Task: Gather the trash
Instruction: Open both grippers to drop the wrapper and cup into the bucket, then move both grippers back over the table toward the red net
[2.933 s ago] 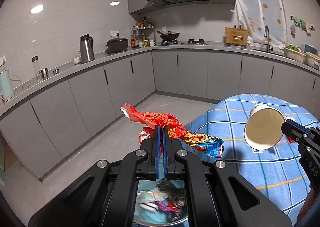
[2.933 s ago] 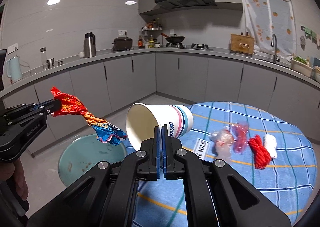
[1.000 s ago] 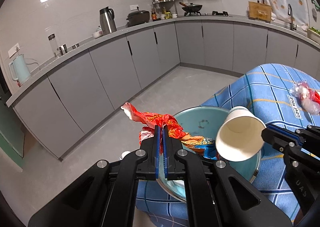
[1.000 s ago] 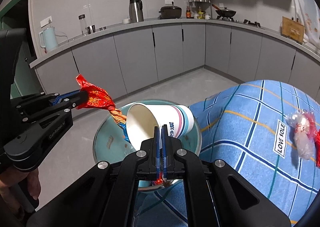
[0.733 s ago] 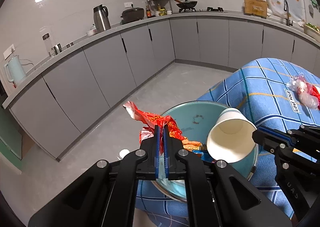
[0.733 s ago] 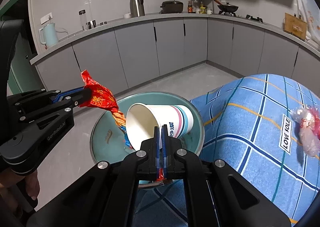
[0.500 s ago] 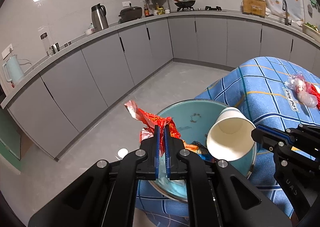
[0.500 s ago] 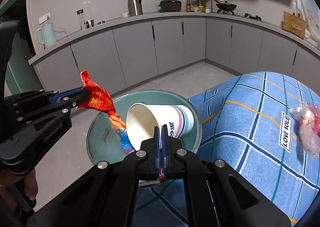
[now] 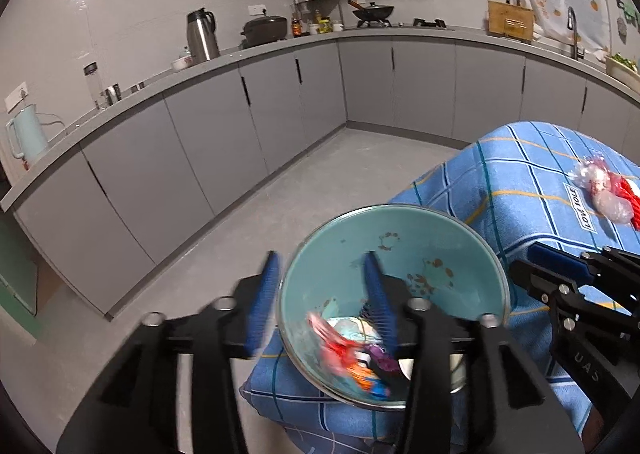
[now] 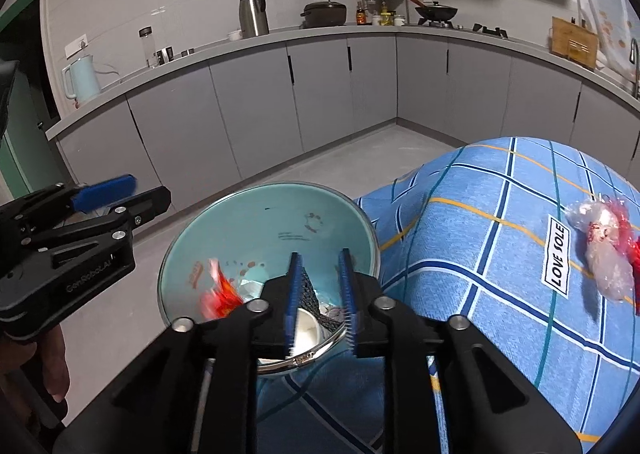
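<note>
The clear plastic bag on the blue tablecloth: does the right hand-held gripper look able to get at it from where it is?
Probably yes. The right hand-held gripper is open and empty over the bowl, its jaws having just opened. Only bare tablecloth lies between it and the plastic bag, with nothing on top of the bag.

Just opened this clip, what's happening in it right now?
A person with a gripper in each hand is clearing trash off a blue checked table into a teal bowl. Both the left gripper and right gripper have just been opening above the bowl, nothing between their jaws. The red wrapper is blurred inside the bowl, apparently mid-fall, and the paper cup lies at the bottom. A crumpled plastic bag remains on the table.
</note>
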